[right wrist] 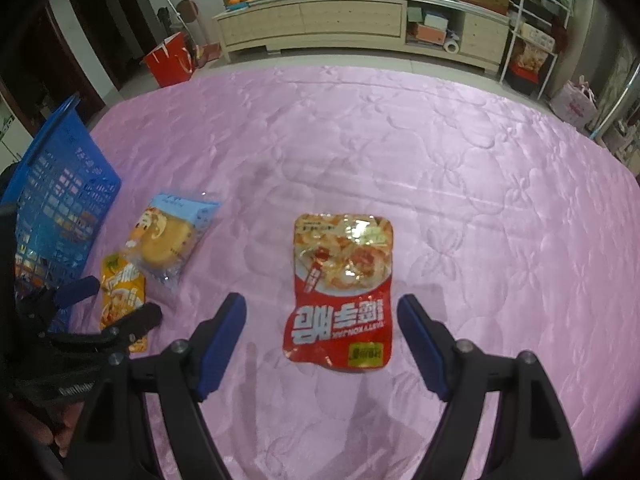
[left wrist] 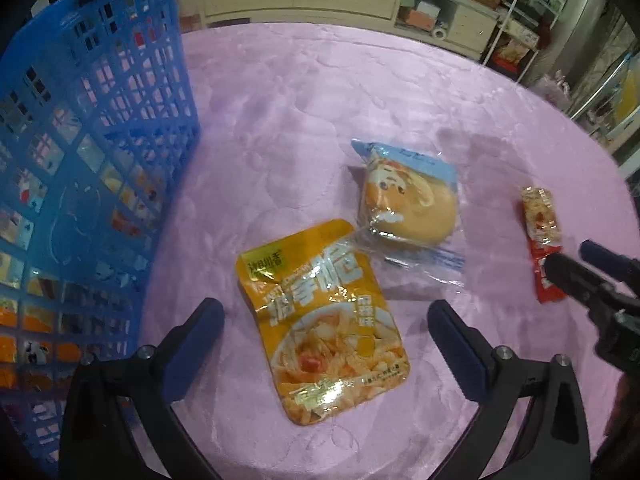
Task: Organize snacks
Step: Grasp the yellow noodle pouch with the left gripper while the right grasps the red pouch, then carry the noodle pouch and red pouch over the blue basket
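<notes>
**Both grippers poised over their packets**

Nearest the lens, the left gripper hangs with its jaws spread wide around the yellow packet, empty and not touching it; the right gripper stands just as wide over the red packet, also holding nothing. Both packets lie flat on the pink cloth.

The blue basket, the biggest thing here, stands at the left edge of the cloth and looks like where the snacks belong. To my eye, each gripper should sink until its pads bracket the packet's sides, then pinch a raised edge, since flat foil may slip. The bun in its clear wrapper touches the yellow packet's corner and might drag along.

The left view shows packets already inside the basket through its mesh; the right view alone shows the whole red packet, which the left sees only as a sliver beside the right gripper's fingers.
</notes>
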